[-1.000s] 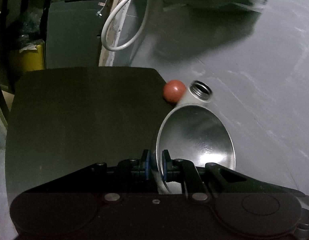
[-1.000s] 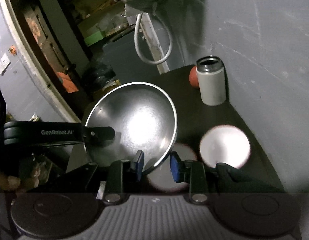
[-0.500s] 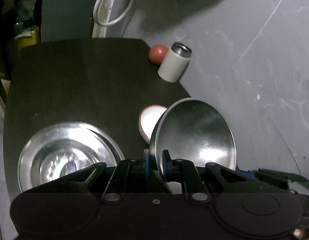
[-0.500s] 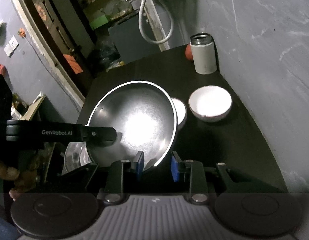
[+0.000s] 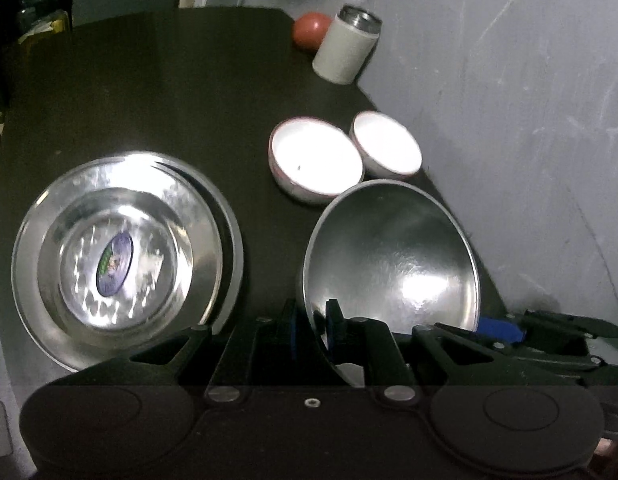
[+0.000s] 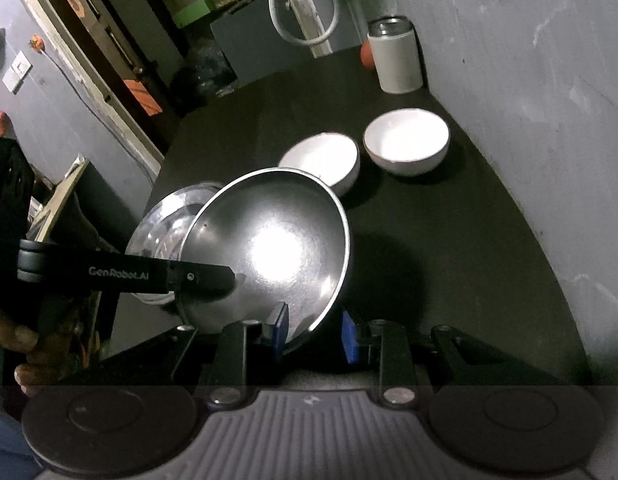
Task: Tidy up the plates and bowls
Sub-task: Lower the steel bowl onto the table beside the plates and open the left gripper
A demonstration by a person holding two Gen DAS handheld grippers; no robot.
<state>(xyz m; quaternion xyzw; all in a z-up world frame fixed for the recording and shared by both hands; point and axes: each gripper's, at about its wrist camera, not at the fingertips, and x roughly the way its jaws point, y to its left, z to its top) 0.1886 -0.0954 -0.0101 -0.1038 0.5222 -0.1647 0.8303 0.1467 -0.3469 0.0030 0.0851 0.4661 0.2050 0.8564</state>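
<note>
Steel bowl point(image 5: 393, 256) hangs tilted above the black table point(image 5: 149, 92), its rim pinched by the left gripper point(image 5: 312, 322) (right gripper point(image 6: 315, 330) spread around the opposite rim), near the stacked steel plates point(image 5: 121, 256)

"genrobot.ai" is printed in white along the left gripper point(image 6: 229, 280) finger.

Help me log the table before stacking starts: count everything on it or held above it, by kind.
Steel bowl: 1, clamped by its rim in the left gripper
Steel plates: 2, stacked, judging by the rims
White bowls: 2
White flask: 1
Red ball-like object: 1
Total: 7
</note>
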